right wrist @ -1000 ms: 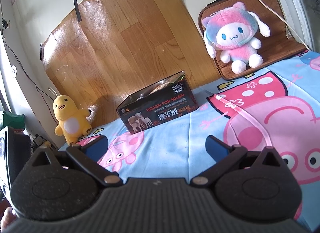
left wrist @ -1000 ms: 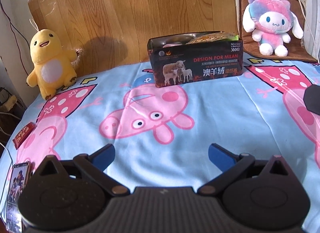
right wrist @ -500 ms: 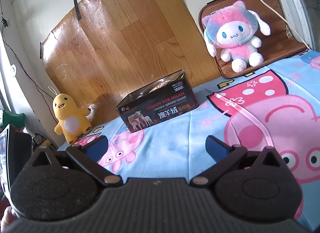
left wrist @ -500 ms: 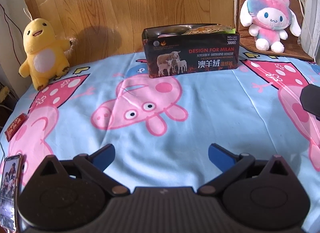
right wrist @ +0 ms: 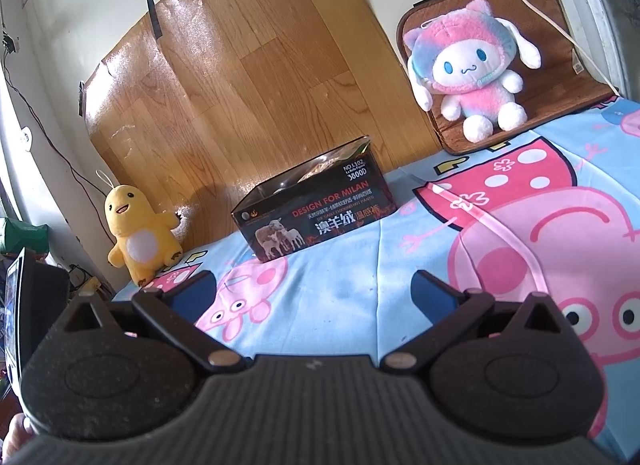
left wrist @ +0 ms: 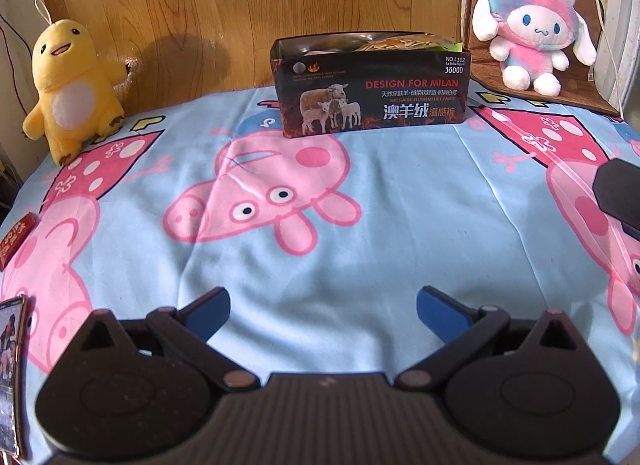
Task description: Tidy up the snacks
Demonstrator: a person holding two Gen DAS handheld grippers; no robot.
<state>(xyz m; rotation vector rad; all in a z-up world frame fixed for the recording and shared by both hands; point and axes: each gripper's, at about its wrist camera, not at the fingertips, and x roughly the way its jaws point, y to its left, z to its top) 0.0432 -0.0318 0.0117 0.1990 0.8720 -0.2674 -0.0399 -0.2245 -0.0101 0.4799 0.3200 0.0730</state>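
While both grippers, left gripper [left wrist: 323,305] and right gripper [right wrist: 314,291], gape empty, snacks fill the far cardboard box [left wrist: 370,85]; a red packet [left wrist: 14,235] lies left, unsorted.

yellow plush [left wrist: 70,85], blue pig-print sheet [left wrist: 400,205]

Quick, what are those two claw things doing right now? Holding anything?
Left hand-held gripper: open, holding nothing, above the bedsheet.
Right hand-held gripper: open, holding nothing.
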